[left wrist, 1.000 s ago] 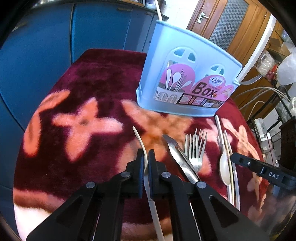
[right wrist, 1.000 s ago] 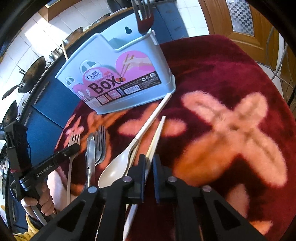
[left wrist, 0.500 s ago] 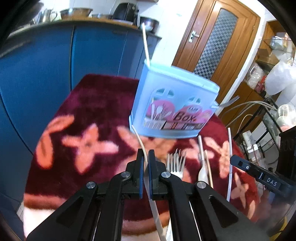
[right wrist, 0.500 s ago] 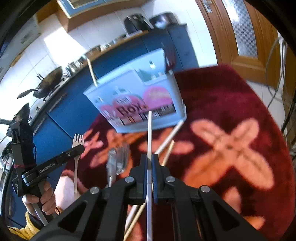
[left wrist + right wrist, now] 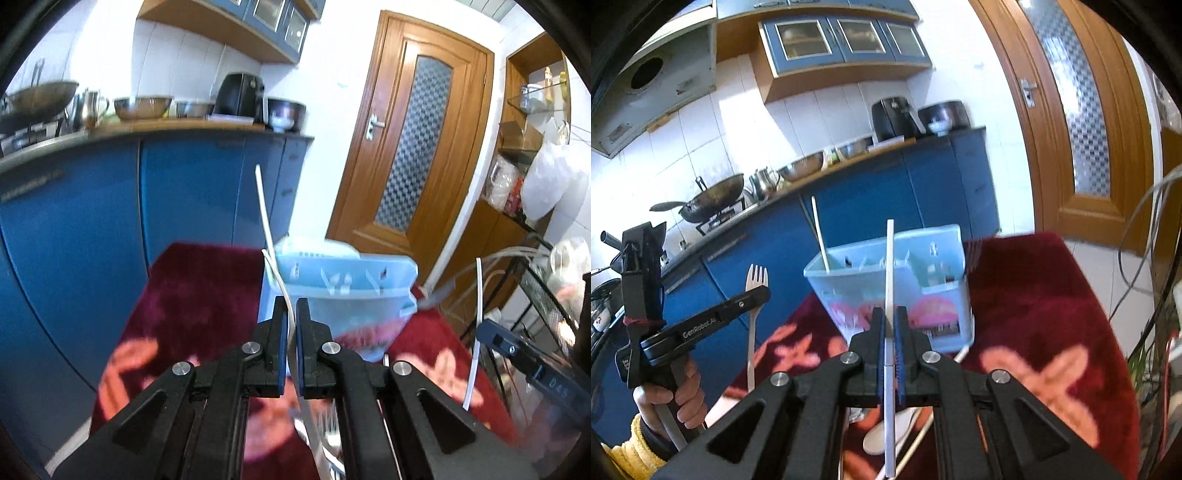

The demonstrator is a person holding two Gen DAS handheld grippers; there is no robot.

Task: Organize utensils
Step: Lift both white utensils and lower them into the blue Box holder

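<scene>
Left wrist view shows the table (image 5: pixel 207 280) under a dark red blanket with pink flowers, and behind it blue cabinets (image 5: pixel 74 229) and a wooden door (image 5: pixel 417 140). On the far part of the table stands the light blue utensil box (image 5: pixel 343 288), open at the top, with one pale stick (image 5: pixel 264 206) standing up in its left end. The left tongs (image 5: pixel 290 317) are closed on a white plastic fork (image 5: pixel 753 317); in the right wrist view its prongs point up, above the table and left of the box. The right tongs (image 5: pixel 889 321) are closed on a white chopstick (image 5: pixel 889 280), which stands nearly upright in front of the box. On the blanket near the box lie a cream spoon (image 5: pixel 886 432) and another chopstick (image 5: pixel 919 439).
</scene>
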